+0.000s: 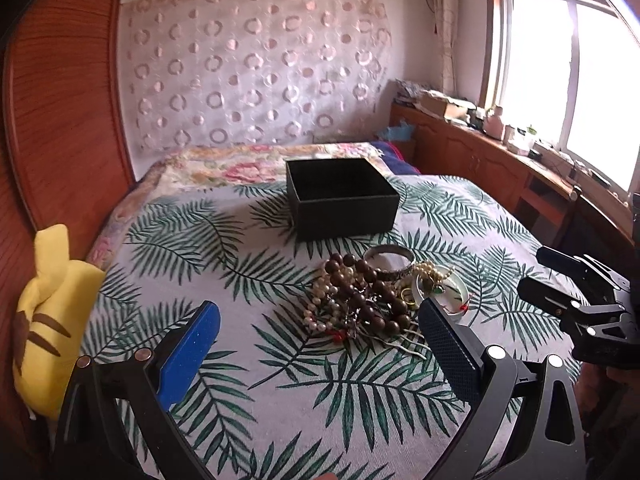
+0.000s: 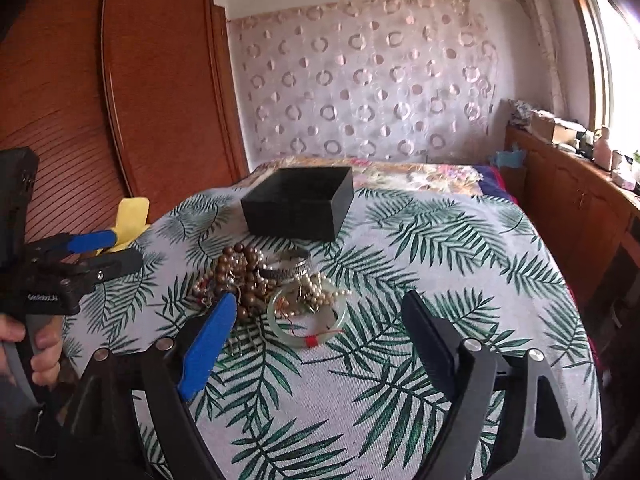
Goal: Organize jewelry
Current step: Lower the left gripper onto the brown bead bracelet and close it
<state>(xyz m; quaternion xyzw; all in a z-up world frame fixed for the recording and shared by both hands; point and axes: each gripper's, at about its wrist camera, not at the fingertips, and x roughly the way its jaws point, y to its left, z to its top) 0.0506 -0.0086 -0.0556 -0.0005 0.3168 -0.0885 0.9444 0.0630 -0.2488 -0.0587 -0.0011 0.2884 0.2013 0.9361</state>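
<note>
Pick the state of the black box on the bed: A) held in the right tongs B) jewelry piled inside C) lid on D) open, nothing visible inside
D. The black box sits lidless on the leaf-print bedspread with what shows of its interior bare, while the jewelry pile lies on the cloth in front of it, and the left tongs and right tongs both hang open, holding nothing.
</note>
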